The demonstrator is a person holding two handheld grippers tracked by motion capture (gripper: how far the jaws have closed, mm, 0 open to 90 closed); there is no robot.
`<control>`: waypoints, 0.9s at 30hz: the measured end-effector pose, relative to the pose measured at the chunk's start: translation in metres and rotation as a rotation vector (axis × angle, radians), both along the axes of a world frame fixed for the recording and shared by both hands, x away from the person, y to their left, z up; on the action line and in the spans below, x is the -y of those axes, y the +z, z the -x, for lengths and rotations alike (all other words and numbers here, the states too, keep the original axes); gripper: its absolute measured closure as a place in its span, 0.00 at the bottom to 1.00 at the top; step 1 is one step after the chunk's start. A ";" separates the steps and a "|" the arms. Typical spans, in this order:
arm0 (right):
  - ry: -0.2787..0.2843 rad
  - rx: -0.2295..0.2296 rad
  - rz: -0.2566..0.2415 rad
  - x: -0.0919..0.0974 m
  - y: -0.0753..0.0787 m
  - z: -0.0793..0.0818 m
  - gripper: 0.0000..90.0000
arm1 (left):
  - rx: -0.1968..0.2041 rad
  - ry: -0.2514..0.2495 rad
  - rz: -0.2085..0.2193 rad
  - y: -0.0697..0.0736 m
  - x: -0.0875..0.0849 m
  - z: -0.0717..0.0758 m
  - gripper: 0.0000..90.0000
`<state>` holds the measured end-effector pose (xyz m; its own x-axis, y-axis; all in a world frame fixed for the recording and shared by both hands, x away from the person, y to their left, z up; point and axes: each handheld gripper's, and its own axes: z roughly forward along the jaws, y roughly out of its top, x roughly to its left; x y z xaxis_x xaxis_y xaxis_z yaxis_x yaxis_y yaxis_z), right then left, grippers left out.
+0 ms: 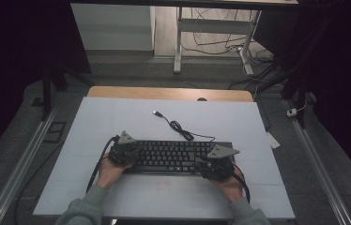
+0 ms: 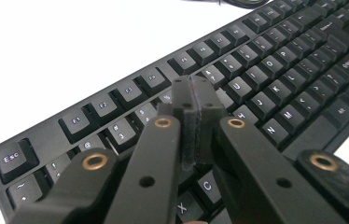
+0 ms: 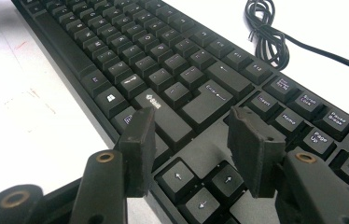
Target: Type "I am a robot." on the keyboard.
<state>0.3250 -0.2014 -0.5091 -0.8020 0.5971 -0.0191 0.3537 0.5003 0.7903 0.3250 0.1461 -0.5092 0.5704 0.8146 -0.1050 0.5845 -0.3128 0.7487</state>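
A black keyboard (image 1: 171, 157) lies across the middle of the white table top (image 1: 117, 122). My left gripper (image 1: 123, 152) sits over the keyboard's left end; in the left gripper view its jaws are pressed together, empty, above the letter keys (image 2: 256, 79), so the gripper (image 2: 194, 95) is shut. My right gripper (image 1: 216, 164) hovers over the keyboard's right end. In the right gripper view its two pads (image 3: 137, 149) stand apart above the arrow keys (image 3: 200, 184), so the gripper (image 3: 193, 154) is open and empty.
The keyboard's black cable (image 1: 180, 129) curls toward the back of the table and ends in a USB plug (image 1: 156, 113). A wooden strip (image 1: 169, 93) edges the far side. Desk legs and loose cables (image 1: 220, 44) stand on the floor beyond.
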 end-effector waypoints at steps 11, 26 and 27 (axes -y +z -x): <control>0.005 0.004 -0.002 -0.001 0.000 0.000 0.57 | 0.012 -0.036 0.009 0.013 -0.008 0.016 0.57; 0.007 0.003 -0.008 -0.001 0.000 0.000 0.57 | -0.039 -0.044 0.008 0.016 -0.016 0.024 0.36; 0.007 0.003 -0.009 -0.001 0.000 0.000 0.57 | -0.040 -0.036 0.010 0.016 -0.016 0.023 0.34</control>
